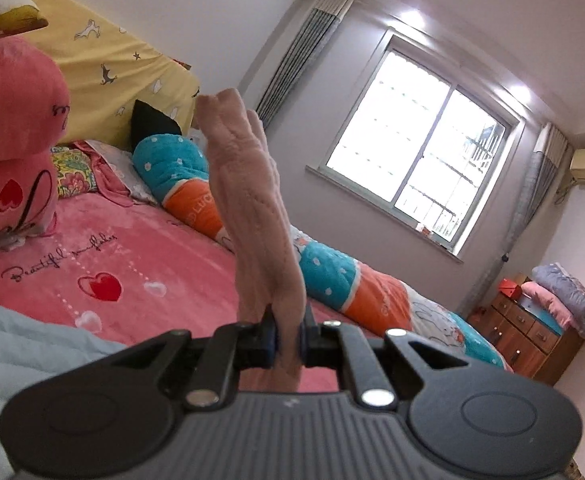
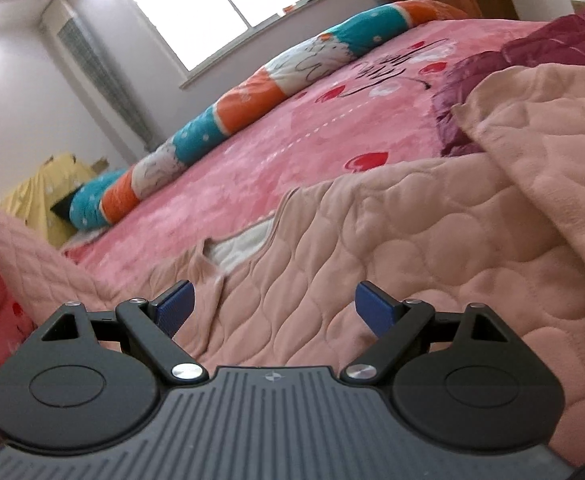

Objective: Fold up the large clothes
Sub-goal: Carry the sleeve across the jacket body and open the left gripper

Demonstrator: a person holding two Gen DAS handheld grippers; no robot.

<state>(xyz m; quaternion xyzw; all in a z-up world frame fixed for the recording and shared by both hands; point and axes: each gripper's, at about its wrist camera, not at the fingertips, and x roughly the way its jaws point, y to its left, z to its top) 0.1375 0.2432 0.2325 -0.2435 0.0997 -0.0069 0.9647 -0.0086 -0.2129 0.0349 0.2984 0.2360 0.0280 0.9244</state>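
Observation:
A peach quilted garment (image 2: 392, 240) lies spread on the pink bed (image 2: 284, 136), with a white lining patch showing at its near edge. My left gripper (image 1: 288, 346) is shut on a bunched part of this peach quilted garment (image 1: 248, 200), which stands up from between the fingers above the bed. My right gripper (image 2: 274, 308) is open and empty, low over the flat part of the garment, blue pads (image 2: 374, 304) apart. A lifted fold of the garment (image 2: 28, 256) rises at the far left of the right wrist view.
A long teal, orange and white bolster (image 1: 332, 272) runs along the bed's far side under the window (image 1: 420, 140). Pink pillows (image 1: 8, 136) are stacked at the head. A maroon quilt (image 2: 532, 52) lies past the garment. A wooden dresser (image 1: 532, 336) stands in the corner.

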